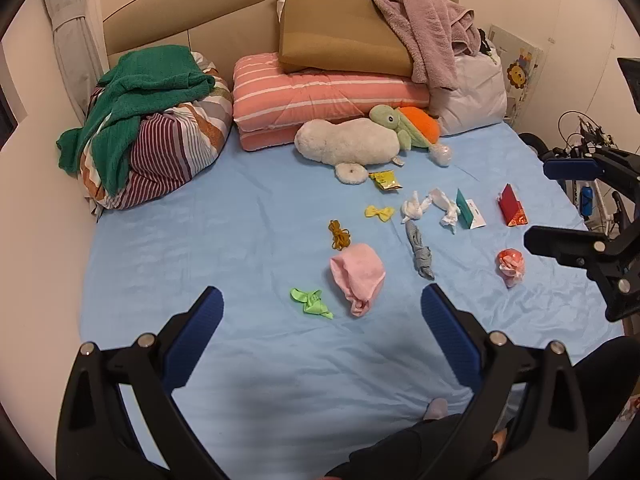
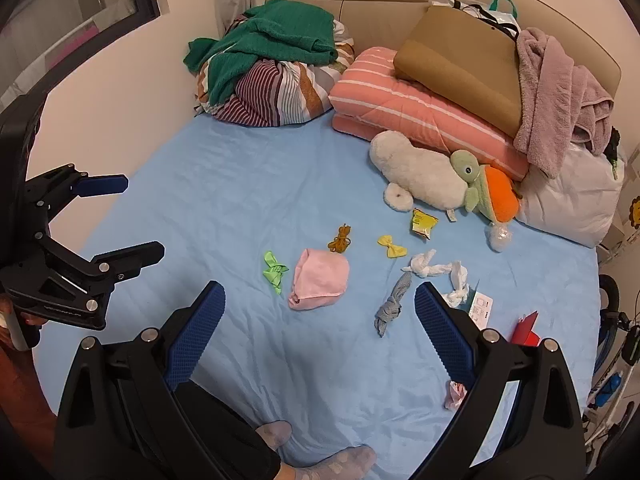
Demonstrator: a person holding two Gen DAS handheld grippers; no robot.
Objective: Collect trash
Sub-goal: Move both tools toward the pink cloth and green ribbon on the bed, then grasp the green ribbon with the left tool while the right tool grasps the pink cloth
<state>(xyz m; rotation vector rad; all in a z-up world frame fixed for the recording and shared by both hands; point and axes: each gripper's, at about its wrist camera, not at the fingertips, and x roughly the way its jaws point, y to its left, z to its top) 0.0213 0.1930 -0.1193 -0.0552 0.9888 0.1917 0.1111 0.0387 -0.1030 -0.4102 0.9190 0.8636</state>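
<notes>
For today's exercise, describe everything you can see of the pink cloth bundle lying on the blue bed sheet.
The pink cloth bundle is soft, plain pale pink fabric, gathered into a rounded pouch with a bunched, knot-like end pointing toward the camera. It lies flat on the blue sheet, near the middle of the bed. A brown cord tangle sits at its far edge, and a green ribbon lies apart to its left. Neither hand-held gripper touches it.

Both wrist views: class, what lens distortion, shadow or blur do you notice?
Left wrist view: the headboard bows, corners go black, and a soft shadow lies on the sheet between the open fingers. Right wrist view: the same bowing, with the window at the edge smeared.
</notes>
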